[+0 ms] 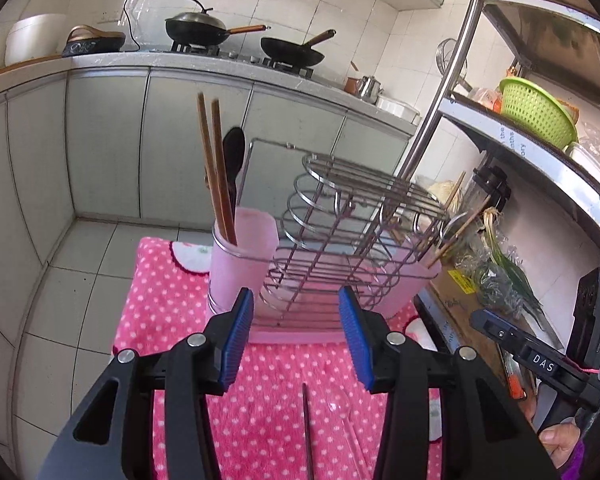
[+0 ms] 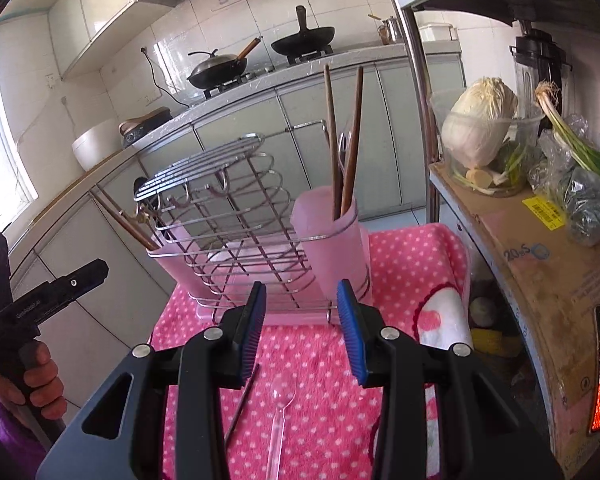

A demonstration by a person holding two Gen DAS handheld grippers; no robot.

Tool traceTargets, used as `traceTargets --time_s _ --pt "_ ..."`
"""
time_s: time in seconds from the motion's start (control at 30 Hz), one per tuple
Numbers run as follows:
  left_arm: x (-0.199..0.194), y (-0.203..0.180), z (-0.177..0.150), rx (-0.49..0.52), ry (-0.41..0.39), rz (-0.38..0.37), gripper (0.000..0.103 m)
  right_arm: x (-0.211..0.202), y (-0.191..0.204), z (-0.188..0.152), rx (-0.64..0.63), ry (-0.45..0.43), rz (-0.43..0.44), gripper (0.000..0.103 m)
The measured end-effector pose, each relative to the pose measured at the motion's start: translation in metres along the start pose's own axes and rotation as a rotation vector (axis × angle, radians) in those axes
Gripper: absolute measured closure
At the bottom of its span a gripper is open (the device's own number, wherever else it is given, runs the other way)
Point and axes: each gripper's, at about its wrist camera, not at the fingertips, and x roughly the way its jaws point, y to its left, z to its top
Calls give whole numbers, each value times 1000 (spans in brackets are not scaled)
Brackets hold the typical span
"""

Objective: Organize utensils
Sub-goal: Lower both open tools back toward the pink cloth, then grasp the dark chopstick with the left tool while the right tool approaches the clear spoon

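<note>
The wire utensil rack stood on a pink polka-dot towel, and everything that mattered sat around it. On one side of the rack a pink cup held a pair of brown chopsticks and a dark spoon; in the right wrist view the cup on the rack's other side likewise held chopsticks. In front of the rack, loose on the towel, lay a clear plastic spoon and, just beside it, a dark chopstick.

The left gripper hung in front of the rack with its blue pads spread and nothing between them. The right gripper was likewise parted and empty, poised above the clear spoon.

The step in hand looked like picking up one of the loose pieces. To do it well, the right gripper would best drop straight onto the spoon's thin handle, pads square across it, since the soft towel gives and the smooth plastic may slip. The dark chopstick lay close enough to be caught by mistake, so each gripper should take one piece, then lift it upright before lowering it into a cup
</note>
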Motion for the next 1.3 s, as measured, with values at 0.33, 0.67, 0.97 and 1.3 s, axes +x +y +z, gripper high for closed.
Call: traceTargets --time_s 0.33,0.67,0.97,1.3 --pt "43 -5 -48 10 174 21 59 26 -5 -30 32 115 12 65" --pt "83 -7 -77 8 319 41 66 45 -8 -48 50 184 20 65" --pt "117 -17 -96 30 404 78 67 56 -15 -57 84 227 27 66" --pt "137 -30 -106 63 444 99 67 61 -18 -60 98 245 26 66"
